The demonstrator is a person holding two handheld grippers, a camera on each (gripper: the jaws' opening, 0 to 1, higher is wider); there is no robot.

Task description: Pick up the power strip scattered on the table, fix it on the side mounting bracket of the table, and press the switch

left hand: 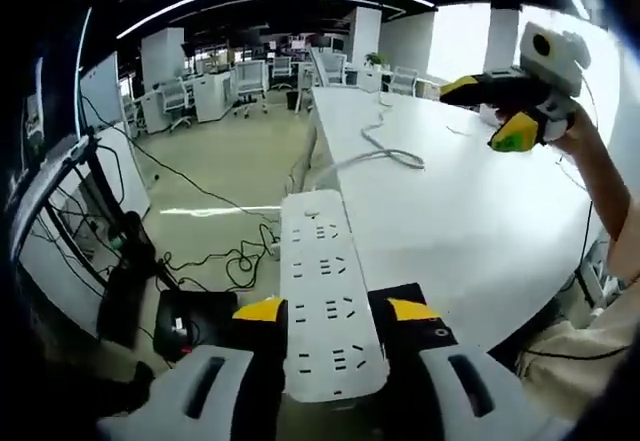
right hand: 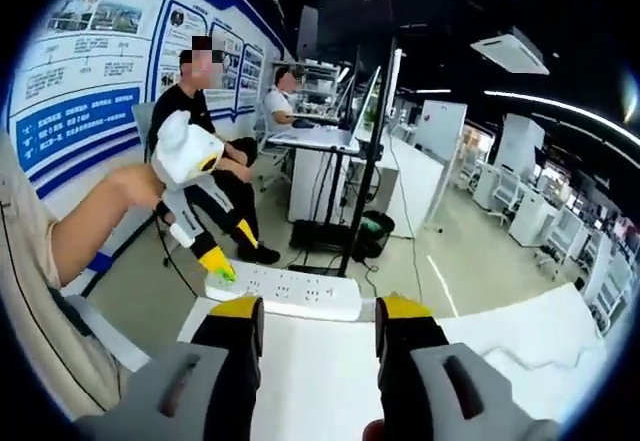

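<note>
A long white power strip [left hand: 325, 291] sticks out forward from my left gripper [left hand: 335, 313], which is shut on its sides. It hangs over the near edge of the white table [left hand: 470, 221]. The strip's grey cable [left hand: 392, 153] trails across the tabletop. In the right gripper view the same power strip [right hand: 290, 292] lies at the table's far edge, with the left gripper [right hand: 219, 265] on its left end. My right gripper [right hand: 320, 313] stands open above the table [right hand: 310, 381], short of the strip, nothing between its fingers. The right gripper [left hand: 492, 111] is also seen raised over the table's far right.
Black cables [left hand: 225, 261] and a black box [left hand: 190, 321] lie on the floor left of the table. Beyond the table edge stand a black monitor stand [right hand: 365, 151] and a desk [right hand: 315, 141] with two seated people [right hand: 215, 131]. Office chairs [left hand: 250, 81] stand farther off.
</note>
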